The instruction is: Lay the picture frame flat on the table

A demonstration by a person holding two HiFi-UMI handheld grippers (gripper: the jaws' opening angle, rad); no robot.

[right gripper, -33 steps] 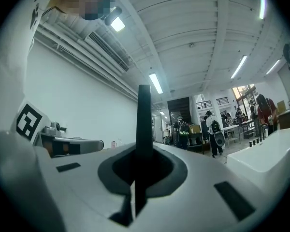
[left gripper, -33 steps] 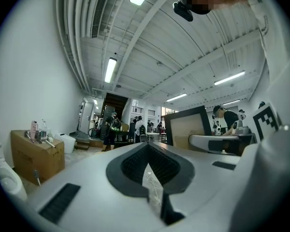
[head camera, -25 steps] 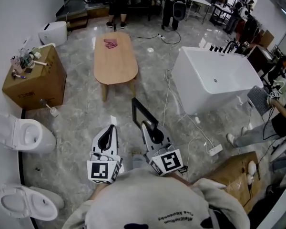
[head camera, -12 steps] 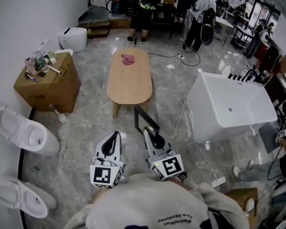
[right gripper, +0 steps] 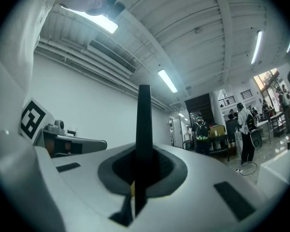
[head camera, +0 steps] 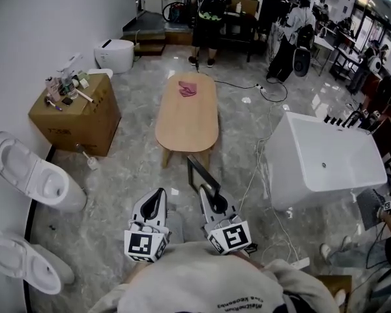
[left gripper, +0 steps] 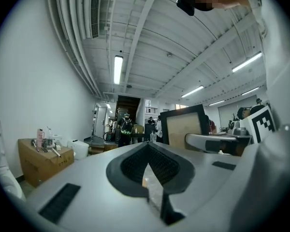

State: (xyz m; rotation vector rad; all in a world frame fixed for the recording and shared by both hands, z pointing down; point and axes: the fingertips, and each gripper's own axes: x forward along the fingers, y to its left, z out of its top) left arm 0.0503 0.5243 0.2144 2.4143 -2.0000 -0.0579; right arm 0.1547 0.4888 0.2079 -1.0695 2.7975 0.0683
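My right gripper (head camera: 215, 201) is shut on the lower edge of a black picture frame (head camera: 201, 173), which stands upright above the floor, short of the table. In the right gripper view the frame (right gripper: 144, 129) shows edge-on as a dark bar rising from between the jaws (right gripper: 141, 161). Beside it on the left, my left gripper (head camera: 156, 204) is shut and holds nothing. The left gripper view shows its closed jaws (left gripper: 147, 149), with the frame's tan face (left gripper: 186, 125) to the right. The oval wooden table (head camera: 186, 116) lies ahead, apart from both grippers.
A pink cloth (head camera: 187, 89) lies at the table's far end. A cardboard box (head camera: 75, 115) with small items and two toilets (head camera: 31, 177) (head camera: 18, 272) stand at the left. A white bathtub (head camera: 327, 163) and floor cables (head camera: 257, 168) are at the right. People stand at the back.
Both grippers and the held frame have moved forward toward the wooden table, which now sits nearer and more centred. The grips have not changed.
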